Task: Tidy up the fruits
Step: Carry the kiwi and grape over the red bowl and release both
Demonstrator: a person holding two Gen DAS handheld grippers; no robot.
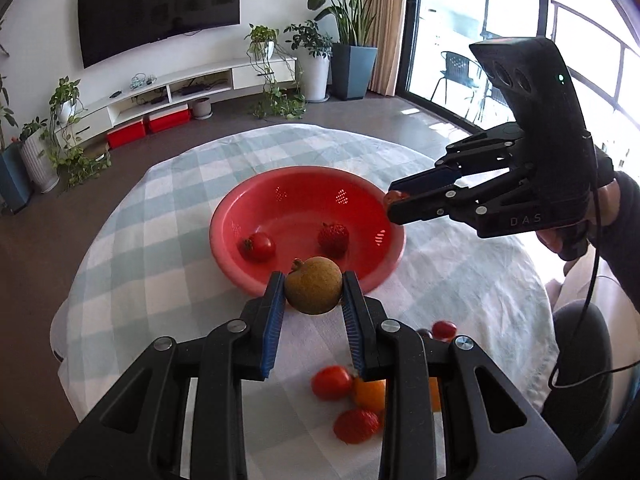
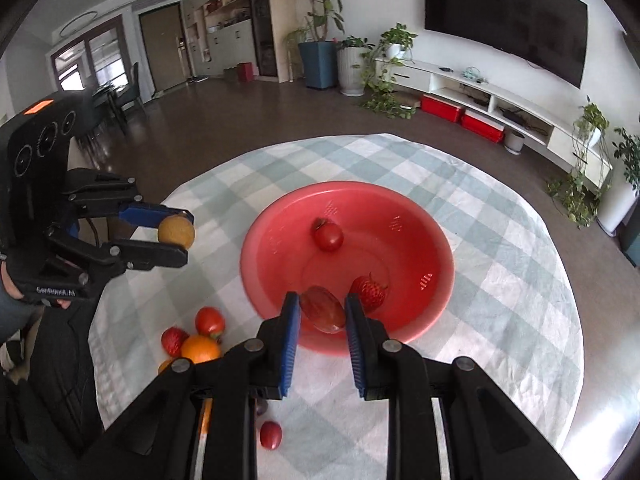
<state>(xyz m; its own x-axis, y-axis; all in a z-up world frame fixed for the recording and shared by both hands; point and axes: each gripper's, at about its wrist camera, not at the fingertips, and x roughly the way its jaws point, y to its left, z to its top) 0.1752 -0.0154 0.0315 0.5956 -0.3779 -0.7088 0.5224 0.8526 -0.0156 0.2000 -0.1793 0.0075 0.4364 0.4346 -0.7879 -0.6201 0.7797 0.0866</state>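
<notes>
Left wrist view: left gripper (image 1: pixel 314 286) clamps brown fruit (image 1: pixel 314 286), right gripper (image 2: pixel 322 310) clamps red grape (image 2: pixel 322 310); next, release both over red bowl (image 2: pixel 436 236).

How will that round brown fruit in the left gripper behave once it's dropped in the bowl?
The brown fruit looks round and firm, so it will likely roll down the red bowl toward the strawberry. Its rough skin probably grips well.

Daylight is being admitted through the glazed doors (image 1: pixel 460 40), the tablecloth (image 1: pixel 472 280) is being washed out nearby; edges are being bent by fisheye distortion, corners darkened
</notes>
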